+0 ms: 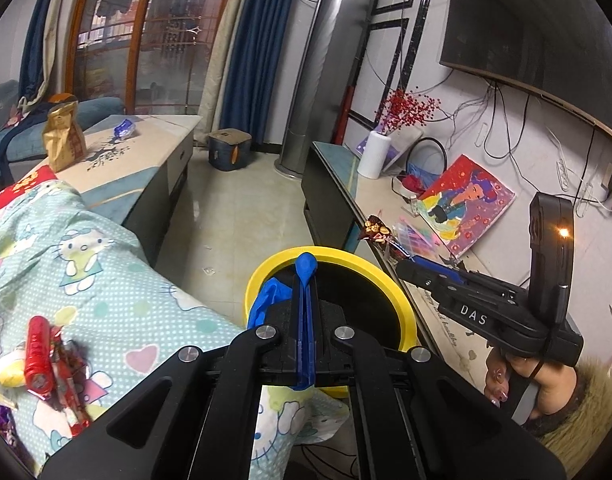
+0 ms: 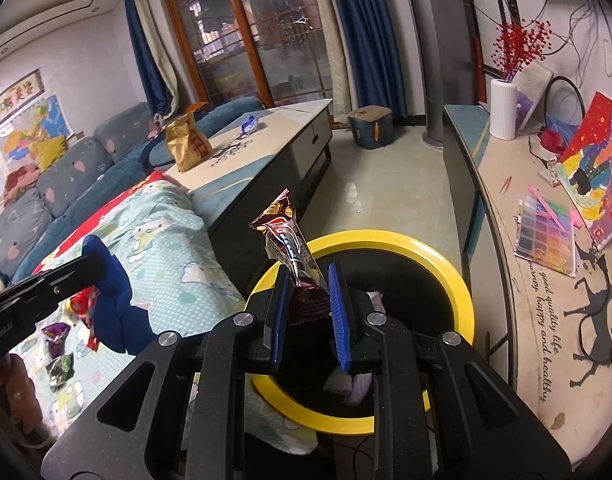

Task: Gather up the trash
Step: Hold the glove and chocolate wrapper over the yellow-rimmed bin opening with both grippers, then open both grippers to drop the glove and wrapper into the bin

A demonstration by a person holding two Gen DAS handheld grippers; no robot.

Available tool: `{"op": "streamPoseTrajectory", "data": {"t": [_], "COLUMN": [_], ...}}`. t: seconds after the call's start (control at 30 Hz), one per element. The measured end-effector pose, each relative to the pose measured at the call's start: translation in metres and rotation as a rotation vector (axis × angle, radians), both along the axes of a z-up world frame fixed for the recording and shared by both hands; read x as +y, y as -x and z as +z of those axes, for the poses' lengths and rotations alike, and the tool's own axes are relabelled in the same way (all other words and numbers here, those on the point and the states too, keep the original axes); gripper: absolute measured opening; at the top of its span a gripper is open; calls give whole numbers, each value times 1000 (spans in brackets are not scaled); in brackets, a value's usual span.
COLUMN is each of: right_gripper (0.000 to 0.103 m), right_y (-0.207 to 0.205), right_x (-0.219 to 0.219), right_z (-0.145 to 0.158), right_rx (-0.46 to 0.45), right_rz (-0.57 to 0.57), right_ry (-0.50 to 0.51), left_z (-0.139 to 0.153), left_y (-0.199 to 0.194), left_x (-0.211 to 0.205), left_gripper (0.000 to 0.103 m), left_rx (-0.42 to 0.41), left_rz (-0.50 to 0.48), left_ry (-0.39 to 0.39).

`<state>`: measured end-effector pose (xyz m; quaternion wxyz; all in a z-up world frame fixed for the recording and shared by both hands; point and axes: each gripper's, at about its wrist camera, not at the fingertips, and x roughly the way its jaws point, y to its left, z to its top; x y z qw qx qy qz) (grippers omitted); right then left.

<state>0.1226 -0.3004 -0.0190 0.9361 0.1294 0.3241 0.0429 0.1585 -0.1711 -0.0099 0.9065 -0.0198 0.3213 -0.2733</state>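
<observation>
A yellow-rimmed trash bin (image 1: 398,292) (image 2: 462,280) stands on the floor between the bed and the TV bench. My left gripper (image 1: 306,276) is shut on a blue rubber glove (image 1: 265,300) that hangs over the bin's left rim; the glove also shows in the right wrist view (image 2: 113,300). My right gripper (image 2: 306,300) is shut on a dark red snack wrapper (image 2: 289,248), held upright over the bin. From the left wrist view the right gripper (image 1: 390,252) holds that wrapper (image 1: 376,229) beyond the bin. Red wrappers (image 1: 49,356) lie on the bed.
A Hello Kitty quilt (image 1: 105,264) covers the bed at left, with more wrappers (image 2: 57,348) on it. A coffee table (image 2: 265,148) carries a gold bag (image 2: 187,144) and a blue wrapper (image 2: 249,123). The TV bench (image 2: 546,280) at right holds a white vase and paintings.
</observation>
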Motion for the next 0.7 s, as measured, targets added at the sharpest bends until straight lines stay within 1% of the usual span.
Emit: {"op": "streamPoseTrajectory", "data": {"t": [0.3,0.7], "right_gripper": [15,15], "right_y": [-4,-11], "right_x": [-13,-30], "right_z": [-11,-32], "right_rx": [27,82], "right_rz": [-35,-79], "right_ry": [0,-7], "left_z": [-11,-34], "left_y": [-10,-23], "left_x": [-23,-49], "left_gripper": [2,2], "left_rx": [6,36], "left_rz": [-37,-83], "left_ry": [-15,-24]}}
